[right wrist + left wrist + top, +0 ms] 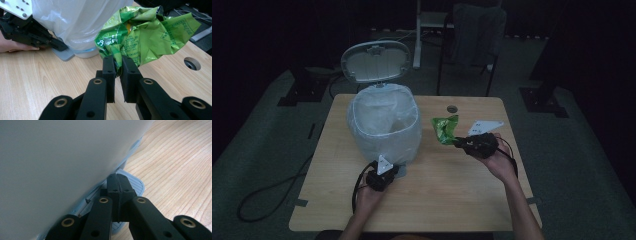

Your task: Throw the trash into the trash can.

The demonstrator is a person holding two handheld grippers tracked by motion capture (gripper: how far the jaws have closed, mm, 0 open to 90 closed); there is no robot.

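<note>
R tool point(118, 65) grips wrapper point(145, 35); L tool point(119, 185) on pedal point(136, 185).

- The room is dim; the far background is almost black.
- A light wooden desk point(452, 200) with rounded corners stands in the middle, with a round cable hole point(452, 108) near its far edge.
- The floor is grey-green carpet point(257, 150).
- A black cable point(267, 192) loops on the floor left of the desk.
- A dark chair point(474, 37) stands behind the desk.
</note>
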